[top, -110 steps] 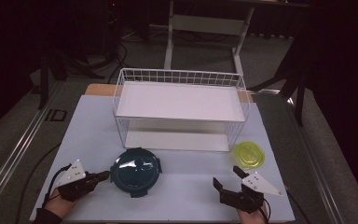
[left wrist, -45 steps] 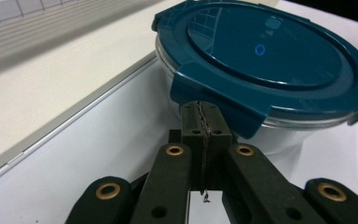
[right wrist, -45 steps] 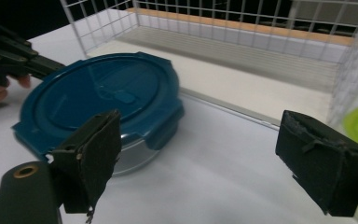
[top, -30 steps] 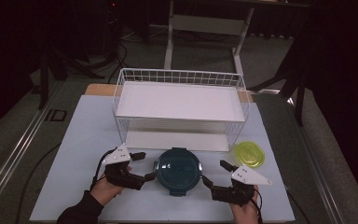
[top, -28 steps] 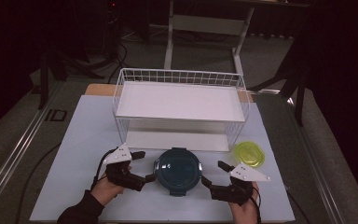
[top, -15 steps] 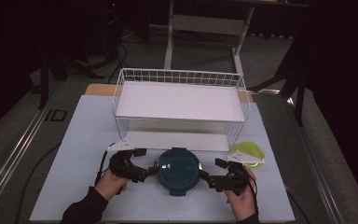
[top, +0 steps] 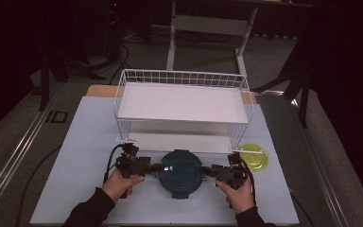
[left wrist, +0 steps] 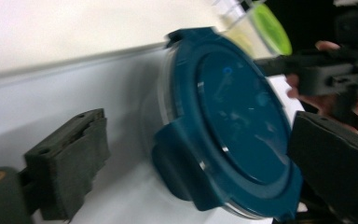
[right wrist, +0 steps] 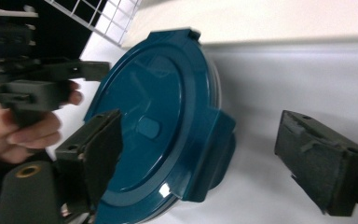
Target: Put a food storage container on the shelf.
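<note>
A white wire shelf rack [top: 182, 101] stands at the far middle of the white table [top: 85, 142]. A yellow-green round lid [top: 254, 157] lies flat near the rack's right front corner. A desk frame [top: 208, 26] stands on the floor beyond.

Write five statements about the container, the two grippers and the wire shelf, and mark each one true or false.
1. The round dark-teal lidded container sits between the left gripper and the right gripper. True.
2. The container rests on the white wire shelf rack. False: it is on the white table, in front of the rack.
3. Both grippers are open. True.
4. The yellow-green round lid lies left of the container. False: right.
5. The container is uncovered. False: its lid is on.
</note>
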`<state>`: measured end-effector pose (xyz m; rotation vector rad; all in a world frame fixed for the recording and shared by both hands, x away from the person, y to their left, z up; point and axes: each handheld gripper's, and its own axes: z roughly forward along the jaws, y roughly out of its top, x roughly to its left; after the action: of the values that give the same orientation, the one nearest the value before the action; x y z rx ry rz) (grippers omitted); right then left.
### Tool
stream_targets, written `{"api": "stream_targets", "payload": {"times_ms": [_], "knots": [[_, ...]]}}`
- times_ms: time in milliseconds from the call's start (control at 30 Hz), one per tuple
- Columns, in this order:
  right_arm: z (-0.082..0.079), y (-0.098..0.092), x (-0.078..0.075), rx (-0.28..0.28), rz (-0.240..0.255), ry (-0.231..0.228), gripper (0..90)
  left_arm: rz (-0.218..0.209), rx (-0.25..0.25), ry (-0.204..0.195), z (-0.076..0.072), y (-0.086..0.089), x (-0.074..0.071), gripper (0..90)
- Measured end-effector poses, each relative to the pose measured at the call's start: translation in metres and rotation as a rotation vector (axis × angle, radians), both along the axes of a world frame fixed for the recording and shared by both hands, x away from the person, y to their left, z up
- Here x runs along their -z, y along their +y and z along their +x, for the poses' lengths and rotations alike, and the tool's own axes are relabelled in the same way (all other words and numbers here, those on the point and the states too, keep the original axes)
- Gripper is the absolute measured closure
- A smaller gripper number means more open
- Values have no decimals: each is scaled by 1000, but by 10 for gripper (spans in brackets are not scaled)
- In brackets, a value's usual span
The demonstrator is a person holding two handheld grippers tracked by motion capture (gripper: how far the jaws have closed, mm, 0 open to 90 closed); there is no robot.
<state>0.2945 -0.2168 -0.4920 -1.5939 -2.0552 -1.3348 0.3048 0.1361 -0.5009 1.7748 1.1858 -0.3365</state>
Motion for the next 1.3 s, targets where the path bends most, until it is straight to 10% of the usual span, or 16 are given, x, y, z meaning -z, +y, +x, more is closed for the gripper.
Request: {"api": "stream_targets", "payload": {"times_ms": [300,333,600,1300], "knots": [[4,4,14,-19,56,145,265,20,25,121,1,-5,13,249],[5,5,15,-16,67,170,315,-27,29,161,2,-6,18,278],[7,5,17,-18,84,235,412,-27,63,175,2,-9,14,381],[-13,9,2,-41,47,139,459,22,51,82,-27,-10,-2,443]]}}
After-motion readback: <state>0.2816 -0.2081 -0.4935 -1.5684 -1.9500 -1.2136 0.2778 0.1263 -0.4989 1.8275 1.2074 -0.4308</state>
